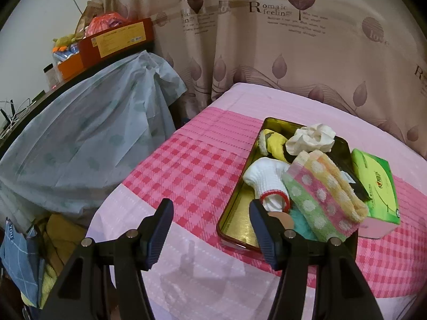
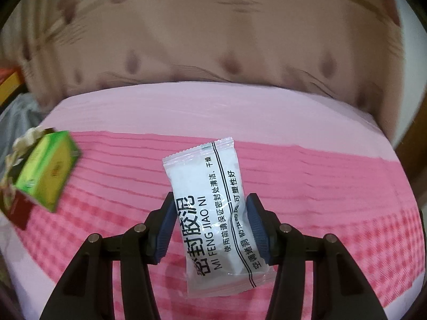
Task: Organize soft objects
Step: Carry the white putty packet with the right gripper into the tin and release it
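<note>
Right wrist: glossy white rectangular sachet (image 2: 210, 213) between ribbed gripper (image 2: 210, 210) pads.

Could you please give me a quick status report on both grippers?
Right gripper shut on white sealing-putty packet, above bed. Left gripper open, empty, beside gold tray. Nothing blocking.

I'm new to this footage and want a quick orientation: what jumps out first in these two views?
In the right wrist view, a white sealed packet with black Chinese print fills the middle, pinched between the right gripper's jaws above the pink checked bedspread. In the left wrist view, a gold tin tray on the bed is heaped with soft things, a polka-dot towel on top, a green tissue pack beside it. The left gripper is open and empty.
</note>
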